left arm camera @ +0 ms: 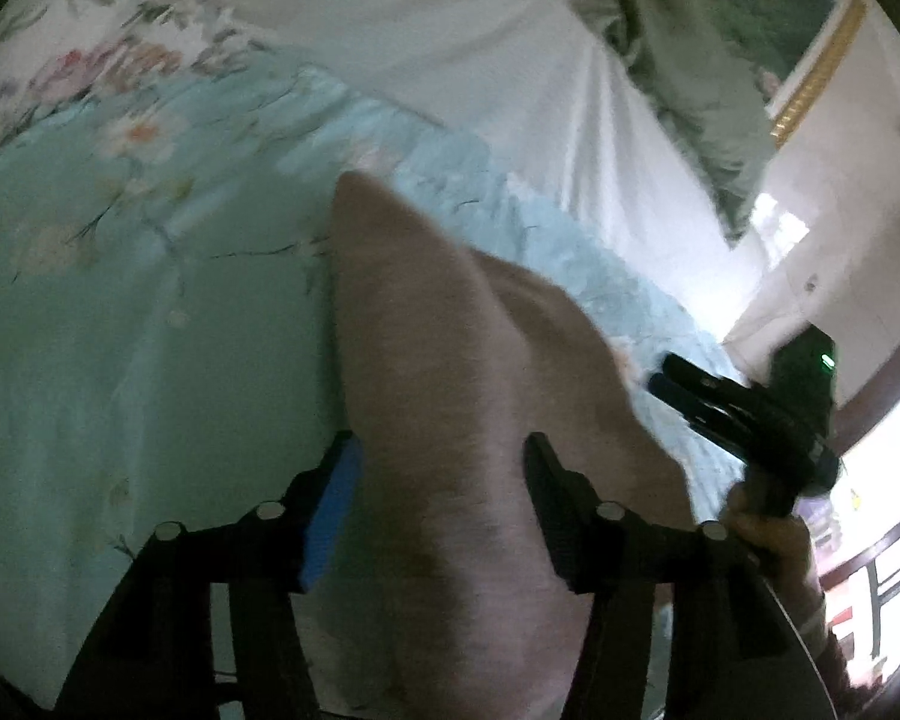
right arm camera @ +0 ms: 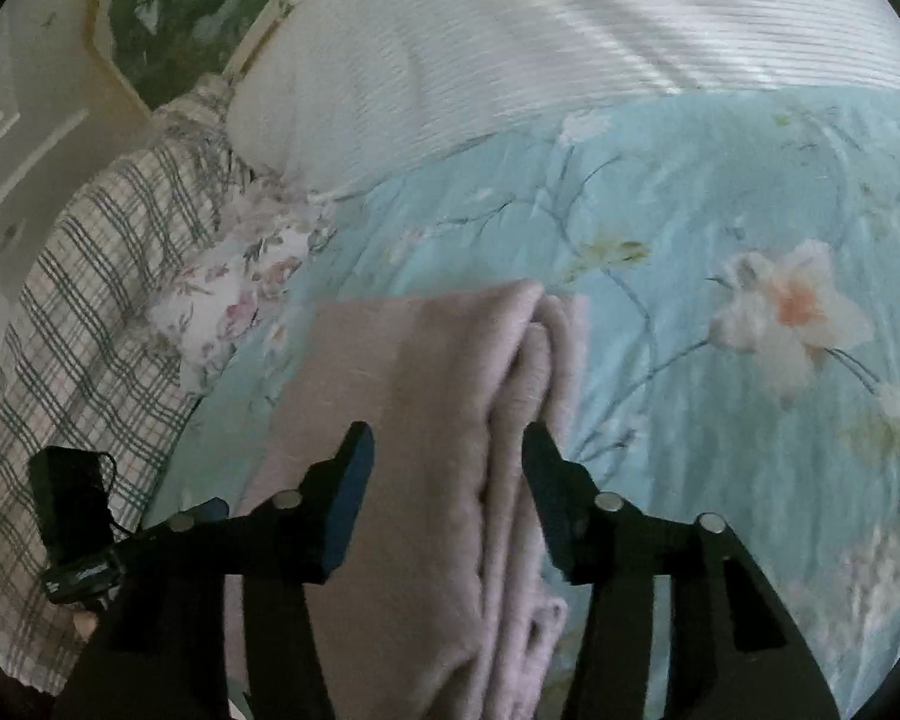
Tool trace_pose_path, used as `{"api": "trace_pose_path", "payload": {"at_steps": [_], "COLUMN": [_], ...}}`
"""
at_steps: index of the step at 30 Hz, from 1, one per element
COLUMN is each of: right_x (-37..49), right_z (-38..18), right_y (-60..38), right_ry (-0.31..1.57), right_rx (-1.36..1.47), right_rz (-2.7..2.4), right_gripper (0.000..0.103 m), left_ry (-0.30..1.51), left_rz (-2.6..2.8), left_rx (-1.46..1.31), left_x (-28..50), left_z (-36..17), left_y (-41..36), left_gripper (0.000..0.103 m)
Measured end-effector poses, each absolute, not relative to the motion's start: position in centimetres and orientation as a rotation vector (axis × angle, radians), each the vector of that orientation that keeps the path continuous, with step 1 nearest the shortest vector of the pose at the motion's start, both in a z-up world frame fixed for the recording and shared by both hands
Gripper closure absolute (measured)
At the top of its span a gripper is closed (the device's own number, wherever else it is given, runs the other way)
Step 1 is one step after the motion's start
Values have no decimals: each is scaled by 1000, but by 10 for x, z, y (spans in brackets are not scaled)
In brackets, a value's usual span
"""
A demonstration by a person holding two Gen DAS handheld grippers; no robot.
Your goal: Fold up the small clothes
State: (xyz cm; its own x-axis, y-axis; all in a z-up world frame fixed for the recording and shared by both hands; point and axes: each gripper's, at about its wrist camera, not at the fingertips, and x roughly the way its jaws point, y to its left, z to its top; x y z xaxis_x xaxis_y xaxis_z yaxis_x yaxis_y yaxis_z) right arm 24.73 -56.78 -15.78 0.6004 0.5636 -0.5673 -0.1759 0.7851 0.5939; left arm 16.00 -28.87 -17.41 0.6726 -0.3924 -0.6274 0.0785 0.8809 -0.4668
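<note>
Pink knit garment (right arm camera: 426,420) lay on the floral blue quilt (right arm camera: 720,228), already doubled into several layers, so the folding looked nearly finished, perhaps one more fold left. Left gripper (left arm camera: 438,510) and right gripper (right arm camera: 447,492) each straddled it, fingers spread, pads seemingly not pressing the cloth.

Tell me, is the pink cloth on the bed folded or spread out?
Folded: the pink cloth shows several stacked layers along its right edge in the right wrist view.
</note>
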Motion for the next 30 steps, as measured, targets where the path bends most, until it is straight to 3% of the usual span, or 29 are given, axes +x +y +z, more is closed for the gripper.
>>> {"api": "trace_pose_path", "payload": {"at_steps": [4, 5, 6, 10, 13, 20, 25, 28, 30], "right_x": [269, 275, 279, 272, 261, 271, 268, 256, 238], "right_z": [-182, -189, -193, -166, -149, -214, -206, -190, -178], "right_y": [-561, -559, -557, -560, -575, -582, -583, -585, -588], "right_ry": [888, 902, 914, 808, 736, 891, 885, 870, 846], "right_rx": [551, 571, 583, 597, 611, 621, 626, 624, 625], "right_rz": [455, 460, 470, 507, 490, 389, 373, 368, 371], "right_gripper": [72, 84, 89, 94, 95, 95, 93, 90, 79], "left_ry": [792, 797, 802, 808, 793, 847, 857, 859, 862], "left_rz": [-315, -328, -333, -355, -386, -366, -348, -338, -350], "left_rx": [-358, -352, -349, -349, -325, -284, -258, -244, -269], "left_x": [158, 157, 157, 159, 157, 166, 170, 165, 159], "left_z": [-172, -173, -174, -170, -163, -191, -200, -195, -192], "left_y": [-306, -303, -304, -309, -315, -329, -333, -334, -329], "left_gripper": [55, 55, 55, 59, 59, 60, 60, 60, 60]}}
